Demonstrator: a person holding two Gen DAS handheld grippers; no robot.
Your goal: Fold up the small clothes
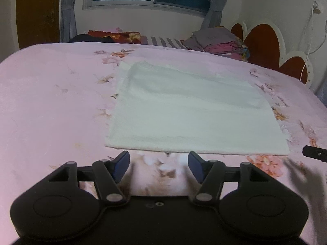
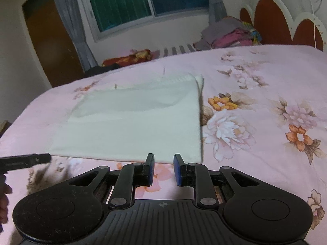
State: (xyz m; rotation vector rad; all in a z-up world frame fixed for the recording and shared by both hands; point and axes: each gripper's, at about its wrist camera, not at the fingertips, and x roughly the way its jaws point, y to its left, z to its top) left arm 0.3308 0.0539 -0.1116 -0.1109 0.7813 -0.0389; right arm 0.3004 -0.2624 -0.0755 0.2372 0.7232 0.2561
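- Left gripper [image 1: 159, 164]: jaws wide apart, empty, just short of the cloth's near edge.
- Right gripper [image 2: 163, 168]: jaws narrowly apart, empty, at the near right corner.
- White cloth [image 1: 184, 110] lies folded flat on the floral bedspread [image 1: 51, 102].

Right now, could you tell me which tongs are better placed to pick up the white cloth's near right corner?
Right. The right tongs sit open just short of the white cloth, beside that corner; the left tongs face its near-left stretch.

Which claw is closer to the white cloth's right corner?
Right. The right claw sits open just before the flat white folded cloth near that corner; the left claw sits open nearer its left end.
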